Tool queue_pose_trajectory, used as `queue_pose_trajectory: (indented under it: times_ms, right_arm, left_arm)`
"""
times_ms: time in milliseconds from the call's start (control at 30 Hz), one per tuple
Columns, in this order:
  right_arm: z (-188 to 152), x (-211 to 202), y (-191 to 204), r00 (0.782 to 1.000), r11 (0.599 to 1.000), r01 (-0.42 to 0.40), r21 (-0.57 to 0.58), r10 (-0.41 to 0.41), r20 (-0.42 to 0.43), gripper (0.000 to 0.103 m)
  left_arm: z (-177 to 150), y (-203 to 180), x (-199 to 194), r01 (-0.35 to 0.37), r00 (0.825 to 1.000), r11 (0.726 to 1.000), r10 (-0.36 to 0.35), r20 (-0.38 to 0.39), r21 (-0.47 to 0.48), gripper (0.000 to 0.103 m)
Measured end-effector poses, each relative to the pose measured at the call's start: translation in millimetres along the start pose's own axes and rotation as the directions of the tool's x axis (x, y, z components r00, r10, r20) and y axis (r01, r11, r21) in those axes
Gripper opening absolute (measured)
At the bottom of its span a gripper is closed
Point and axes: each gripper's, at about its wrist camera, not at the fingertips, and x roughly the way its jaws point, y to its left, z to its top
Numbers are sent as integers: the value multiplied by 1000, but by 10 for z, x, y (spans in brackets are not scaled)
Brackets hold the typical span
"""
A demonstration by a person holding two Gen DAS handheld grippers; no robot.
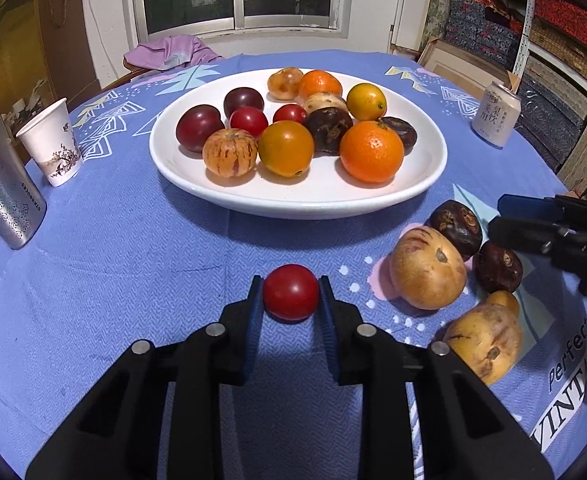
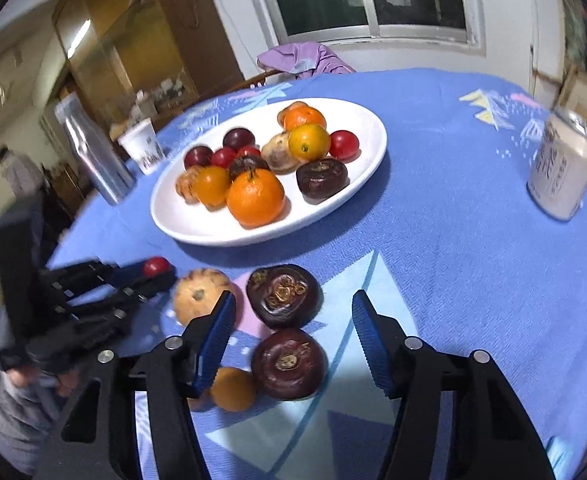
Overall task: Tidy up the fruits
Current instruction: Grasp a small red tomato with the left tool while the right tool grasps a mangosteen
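Left wrist view: left claw (image 1: 290,298) clamped on a red tomato (image 1: 290,292) near the counter's front edge.
Smooth, soft-skinned, it likely needed gentle side pressure; right claw (image 2: 291,334) stood partly open around a dark fruit (image 2: 289,363), not pressing.

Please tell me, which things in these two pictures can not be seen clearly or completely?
- Silver bottle: left wrist view, top cut off by the picture edge.
- Right hand-held gripper: left wrist view, mostly beyond the right edge.
- Orange fruit: right wrist view, partly hidden behind the gripper's blue finger.
- Can: right wrist view, label blurred, unreadable.
- Left hand-held gripper: right wrist view, blurred; its red tomato half hidden.
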Motion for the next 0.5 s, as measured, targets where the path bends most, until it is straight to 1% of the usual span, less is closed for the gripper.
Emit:
queue_pose_trajectory:
  times_ms: [100,200,267,367,500]
  right_arm:
    - [2,83,96,997,994,71,-84,-71,0,61]
    - [4,195,142,995,988,94,-124,-96,-15,58]
    - [10,233,132,997,991,69,-112,-72,-19,55]
    - [20,251,118,998,993,59,-102,-60,-14,49]
    - [6,238,152,998,993,55,-102,-56,-4,48]
  left_arm:
    - [-1,-6,10,0,1000,1000,0,0,0,26]
    - [-1,-6,9,-1,1000,1000,1,0,0,26]
    - [2,-4,9,0,1000,1000,0,-1,0,27]
    - [0,-6,9,0,1000,1000,0,0,0,27]
    - [-6,1,15,9,1000,1000,-9,0,-7,27]
